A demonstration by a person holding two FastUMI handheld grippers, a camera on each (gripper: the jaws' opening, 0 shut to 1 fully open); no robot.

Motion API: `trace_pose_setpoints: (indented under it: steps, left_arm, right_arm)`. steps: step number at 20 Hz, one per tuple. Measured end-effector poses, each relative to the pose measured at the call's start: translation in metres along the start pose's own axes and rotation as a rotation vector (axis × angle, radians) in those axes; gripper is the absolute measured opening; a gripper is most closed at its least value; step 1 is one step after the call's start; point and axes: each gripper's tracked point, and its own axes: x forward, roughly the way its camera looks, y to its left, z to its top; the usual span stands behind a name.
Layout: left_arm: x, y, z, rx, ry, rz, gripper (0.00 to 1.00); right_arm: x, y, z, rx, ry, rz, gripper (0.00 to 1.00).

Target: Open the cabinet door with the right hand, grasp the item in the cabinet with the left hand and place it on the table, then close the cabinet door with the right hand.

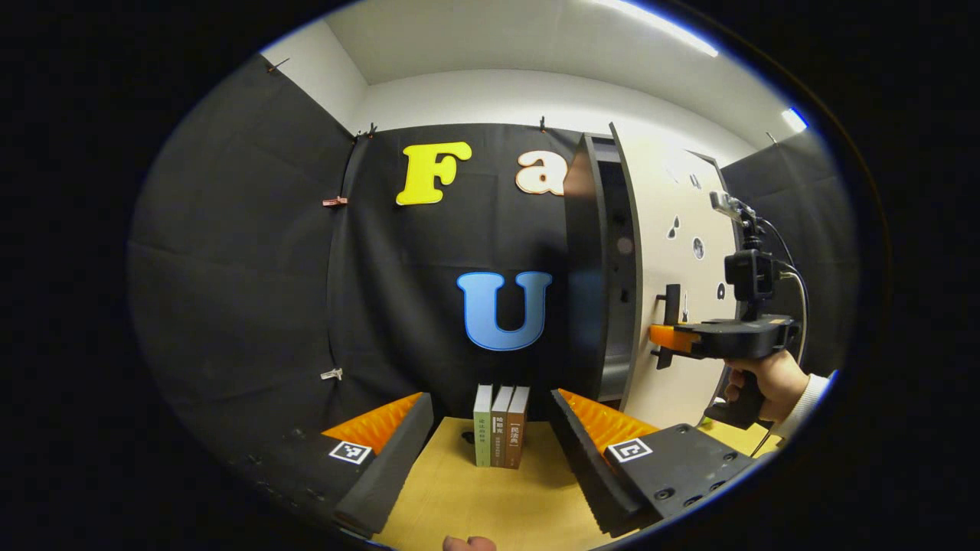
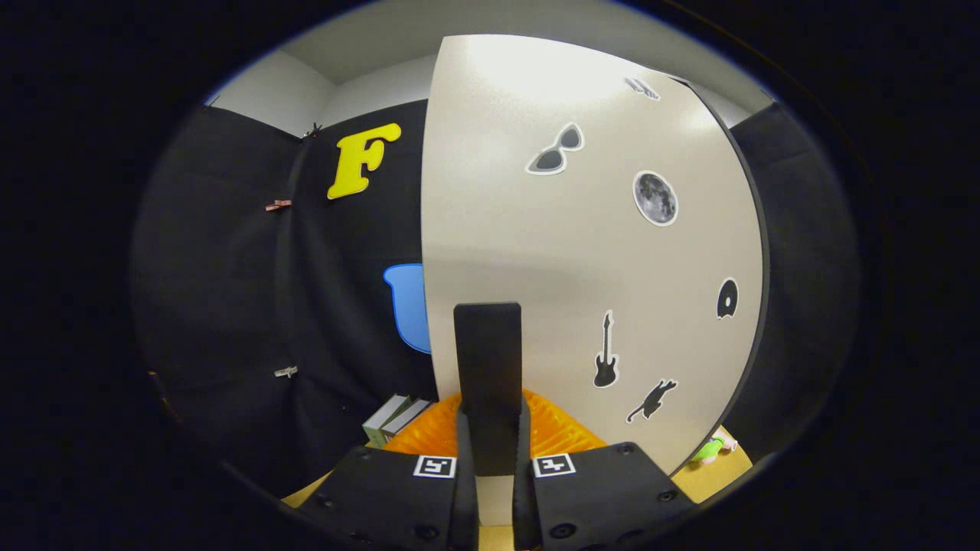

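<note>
Black cloth walls the booth around a light wooden tabletop (image 1: 490, 497), where three upright books (image 1: 501, 436) stand side by side. Beyond them, the left gripper (image 1: 490, 428) is spread wide. One cream cabinet door (image 2: 582, 252) with six stickers stands ajar; the right gripper (image 2: 490, 459) pinches its single black handle (image 2: 488, 360).

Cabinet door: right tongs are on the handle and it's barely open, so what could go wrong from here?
1. The right tongs pinch only the handle; a crooked pull may let it slip out.
2. The cabinet door is open only a crack, and the interior is too dark to see the item, so reaching in now could hit the door's edge.
3. The left tongs hang open at the books; moving forward might topple them.
</note>
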Motion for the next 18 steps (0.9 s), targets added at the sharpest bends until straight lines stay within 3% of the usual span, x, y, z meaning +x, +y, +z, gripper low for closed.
trace_pose_setpoints:
  steps: [5, 15, 18]
  left_arm:
    - [-0.012, -0.018, 0.001, 0.008, -0.001, -0.001, 0.96]
    - [-0.021, -0.044, 0.004, -0.020, -0.021, -0.015, 0.96]
    - [-0.020, -0.054, 0.006, -0.034, -0.022, -0.037, 0.96]
  right_arm:
    - [-0.050, -0.015, 0.001, 0.010, 0.005, 0.036, 0.21]
    - [-0.146, -0.077, 0.010, 0.049, 0.008, 0.022, 0.21]
    - [-0.172, -0.103, 0.012, 0.039, 0.006, -0.013, 0.21]
